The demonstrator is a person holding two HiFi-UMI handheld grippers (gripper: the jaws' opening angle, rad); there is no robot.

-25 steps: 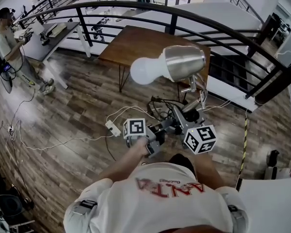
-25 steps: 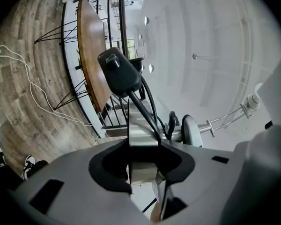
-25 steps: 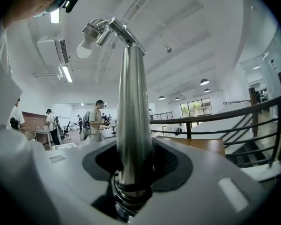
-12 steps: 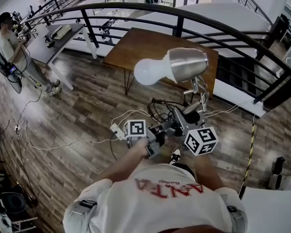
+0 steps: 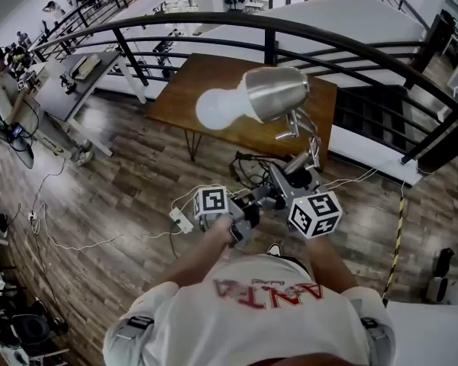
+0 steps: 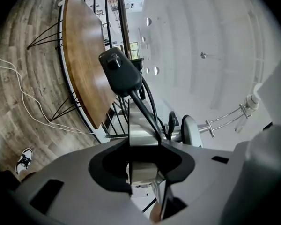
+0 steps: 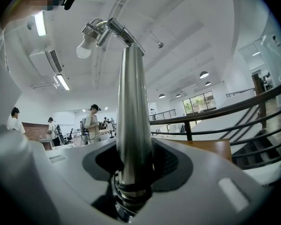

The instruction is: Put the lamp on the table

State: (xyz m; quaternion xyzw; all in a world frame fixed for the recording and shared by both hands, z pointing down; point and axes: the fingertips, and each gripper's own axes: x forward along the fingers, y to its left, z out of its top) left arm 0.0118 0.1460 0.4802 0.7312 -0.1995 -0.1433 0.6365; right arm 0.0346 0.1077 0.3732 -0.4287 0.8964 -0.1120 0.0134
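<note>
The lamp is held up in the air by both grippers. Its silver shade and white bulb hang over the near edge of the brown wooden table. My left gripper is shut on the lamp's metal lower part, beside the black cord and its switch. My right gripper is shut on the tapered silver stem, which rises to the bulb. The table shows in the left gripper view, and its top in the right gripper view.
A black curved railing runs right behind the table, with stairs at the right. Cables and a power strip lie on the wooden floor below. A white desk and a person are at the far left.
The person has stepped forward, a shoe showing below. The lamp head has shifted a little left and now hangs over the table. Both grips are unchanged.
</note>
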